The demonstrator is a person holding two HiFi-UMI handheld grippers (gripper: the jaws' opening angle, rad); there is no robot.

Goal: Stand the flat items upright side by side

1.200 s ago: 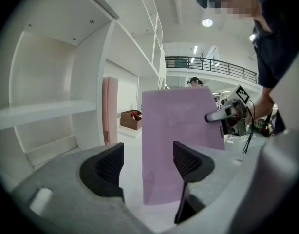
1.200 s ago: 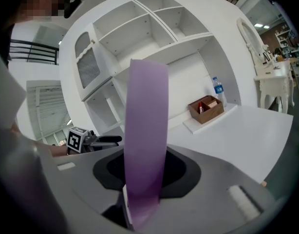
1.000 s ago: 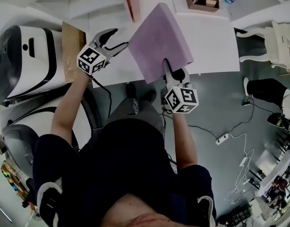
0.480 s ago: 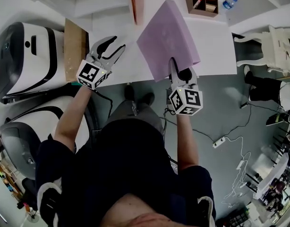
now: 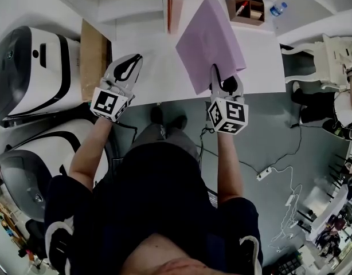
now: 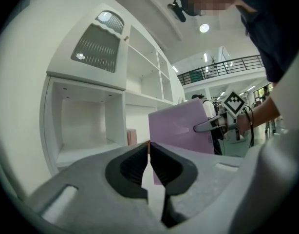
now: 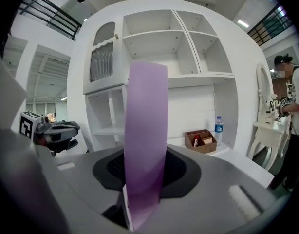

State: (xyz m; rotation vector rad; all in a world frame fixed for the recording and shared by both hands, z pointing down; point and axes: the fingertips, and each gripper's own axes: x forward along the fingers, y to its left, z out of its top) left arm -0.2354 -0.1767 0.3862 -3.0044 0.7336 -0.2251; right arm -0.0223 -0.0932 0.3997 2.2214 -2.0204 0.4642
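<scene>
Right hand-held gripper (image 5: 221,78): jaws clamped on the near edge of the purple foam board (image 5: 207,36), which is held tilted above the white tabletop (image 5: 156,67). Left hand-held gripper (image 5: 132,63): jaws just closed tip to tip, nothing between them, over the tabletop left of the board and apart from it.

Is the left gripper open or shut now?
Shut: jaws of the grey left gripper have just closed and meet, nothing between them.
</scene>
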